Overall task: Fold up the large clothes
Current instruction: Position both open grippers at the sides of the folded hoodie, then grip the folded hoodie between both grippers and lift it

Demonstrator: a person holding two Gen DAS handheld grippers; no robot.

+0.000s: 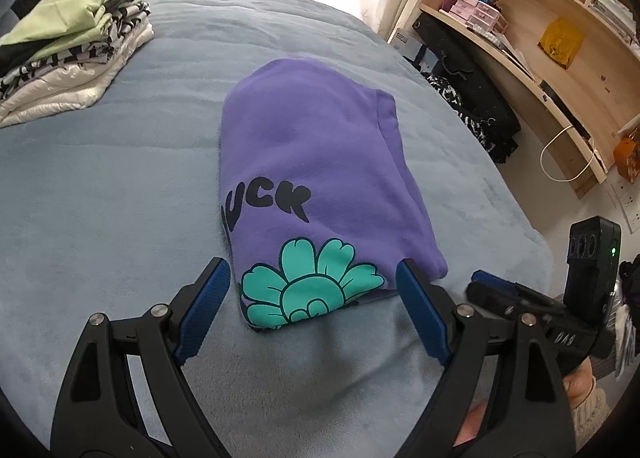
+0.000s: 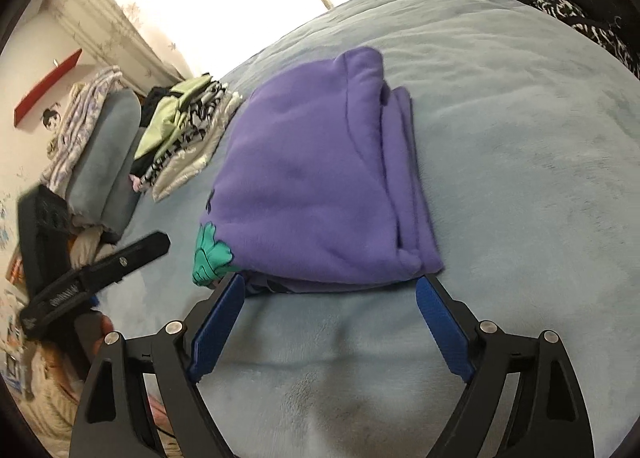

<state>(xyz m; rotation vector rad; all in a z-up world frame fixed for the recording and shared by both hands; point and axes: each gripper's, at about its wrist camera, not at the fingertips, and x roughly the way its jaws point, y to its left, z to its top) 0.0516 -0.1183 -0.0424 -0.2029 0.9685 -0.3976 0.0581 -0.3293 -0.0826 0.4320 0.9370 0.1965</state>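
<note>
A purple sweatshirt point(image 1: 320, 154) lies folded into a compact bundle on the light blue bed blanket point(image 1: 100, 186); a teal flower print and dark letters show on its near end. My left gripper point(image 1: 314, 264) hovers open just before that near edge, blue pads apart, nothing between them. In the right wrist view the sweatshirt point(image 2: 316, 186) shows its layered folded edge on the right. My right gripper point(image 2: 331, 280) stands open at the near edge, not touching the cloth. Each gripper also shows in the other's view: the right gripper point(image 1: 520, 298) and the left gripper point(image 2: 120, 258).
A stack of folded clothes point(image 1: 72, 46) with a green top sits at the far left of the bed. A rolled blue pillow point(image 2: 108, 162) lies beyond it. Wooden shelves point(image 1: 540, 38) and a black bag point(image 1: 472, 98) stand beside the bed on the right.
</note>
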